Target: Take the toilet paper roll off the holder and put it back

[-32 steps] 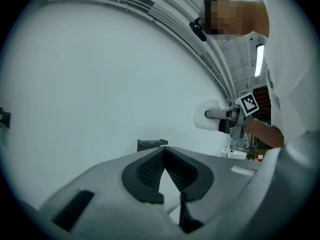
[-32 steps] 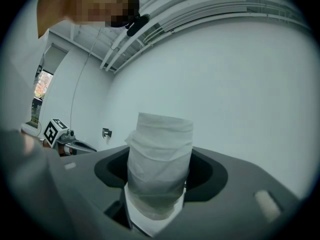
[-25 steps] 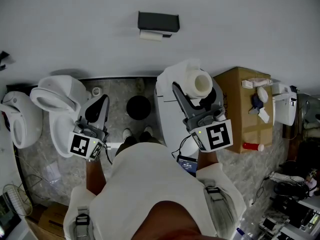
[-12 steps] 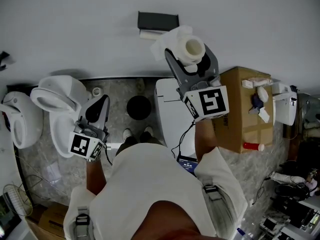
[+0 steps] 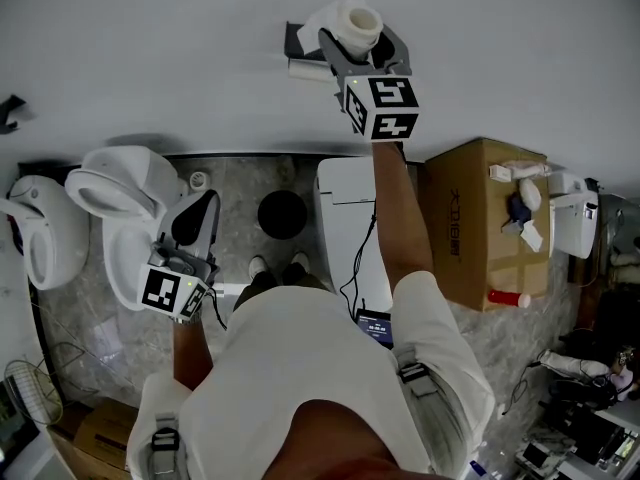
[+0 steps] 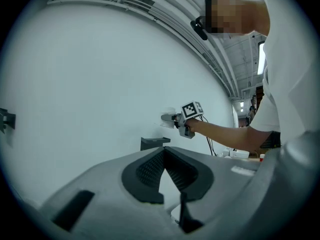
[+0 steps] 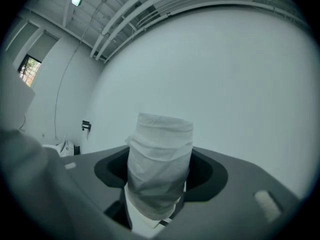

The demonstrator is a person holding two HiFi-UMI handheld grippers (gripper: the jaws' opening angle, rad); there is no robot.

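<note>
Two grippers show in the head view, well apart. The right gripper (image 5: 358,38) is raised on an outstretched arm (image 5: 395,208) to the white wall (image 5: 150,58). Its jaws are clamped on the roll (image 5: 356,16), one on each side. The roll's open core faces the head camera. In the right gripper view the roll stands upright between the jaws, with its paper wrapped loosely and creased, and plain wall lies behind it.

The black holder (image 5: 297,40) is fixed to the wall just left of the roll in the head view. A white strip shows at its lower edge. From the left gripper view the roll sits above and to the right of the holder, near it but not on it.

The left gripper (image 5: 196,216) hangs low by the person's side, over the floor. Its jaws are closed tip to tip, with nothing between them. Its marker cube (image 5: 170,292) faces up.

Below, two white toilets (image 5: 115,183) stand at the left. A round black bin (image 5: 282,213) sits between them and a white unit (image 5: 345,213). A cardboard box (image 5: 465,218) stands at the right.
</note>
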